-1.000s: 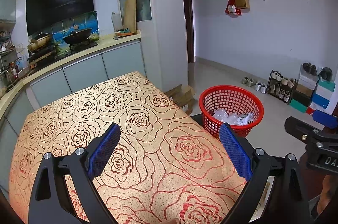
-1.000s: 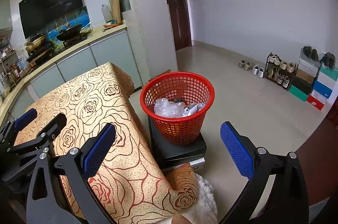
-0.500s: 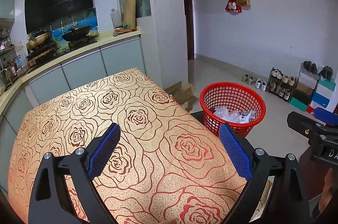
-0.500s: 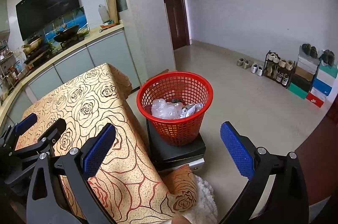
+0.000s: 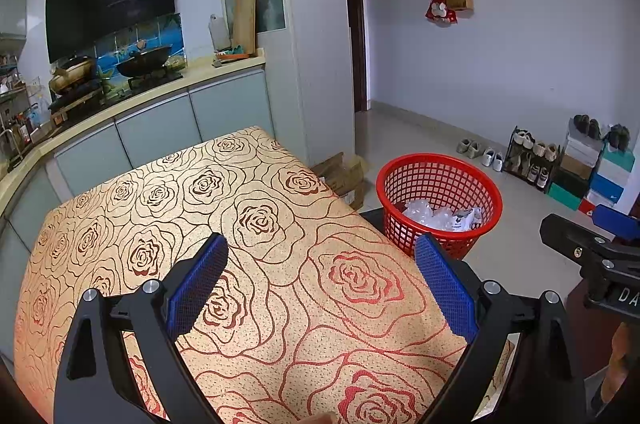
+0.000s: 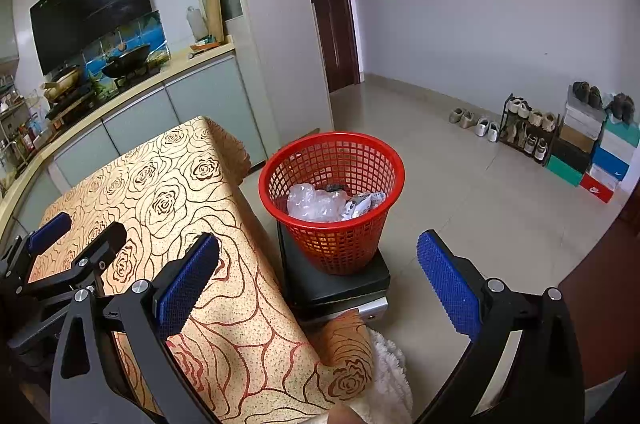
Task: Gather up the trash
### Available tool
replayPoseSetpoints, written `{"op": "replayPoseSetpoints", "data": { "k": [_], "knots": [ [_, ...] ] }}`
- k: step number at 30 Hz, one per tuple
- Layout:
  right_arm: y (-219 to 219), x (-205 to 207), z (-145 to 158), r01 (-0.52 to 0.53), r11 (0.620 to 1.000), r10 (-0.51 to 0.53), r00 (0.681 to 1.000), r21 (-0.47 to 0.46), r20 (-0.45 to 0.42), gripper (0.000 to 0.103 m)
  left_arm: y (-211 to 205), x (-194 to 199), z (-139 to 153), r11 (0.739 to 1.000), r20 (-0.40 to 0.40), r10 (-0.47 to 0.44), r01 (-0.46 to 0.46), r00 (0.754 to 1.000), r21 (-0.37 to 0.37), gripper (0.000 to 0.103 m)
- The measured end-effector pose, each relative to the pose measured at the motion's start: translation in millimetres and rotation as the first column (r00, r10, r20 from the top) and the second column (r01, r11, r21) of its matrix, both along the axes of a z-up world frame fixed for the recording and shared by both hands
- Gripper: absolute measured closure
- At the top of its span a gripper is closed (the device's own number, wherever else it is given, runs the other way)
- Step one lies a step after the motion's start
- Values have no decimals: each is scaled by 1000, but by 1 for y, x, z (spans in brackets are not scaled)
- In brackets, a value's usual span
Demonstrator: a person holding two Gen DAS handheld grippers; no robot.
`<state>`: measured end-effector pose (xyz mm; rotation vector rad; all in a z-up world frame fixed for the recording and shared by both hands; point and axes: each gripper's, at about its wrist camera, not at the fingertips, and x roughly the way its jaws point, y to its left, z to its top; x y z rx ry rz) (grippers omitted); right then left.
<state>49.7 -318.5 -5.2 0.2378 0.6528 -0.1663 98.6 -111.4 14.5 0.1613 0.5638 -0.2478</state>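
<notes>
Both the left gripper (image 5: 320,284) and right gripper (image 6: 318,284) gape empty; the red basket (image 6: 332,199) holds what looks like crumpled plastic (image 6: 314,201).

Left gripper (image 5: 320,282) and right gripper (image 6: 318,278) side by side; fingers spread wide, empty

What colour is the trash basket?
The basket is red, with a mesh wall. The right wrist view shows it best.
</notes>
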Motion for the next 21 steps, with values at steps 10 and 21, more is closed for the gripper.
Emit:
{"op": "replayPoseSetpoints", "data": {
  "k": [10,21],
  "knots": [
    [3,0,-7,-3,1000,3,1000,-2,-8,6,-1,-1,0,1000,8,-14,14,1000,-19,12],
    [3,2,-10,-8,1000,8,1000,5,-17,6,1,0,1,1000,-12,-5,5,1000,-23,12]
  ]
}}
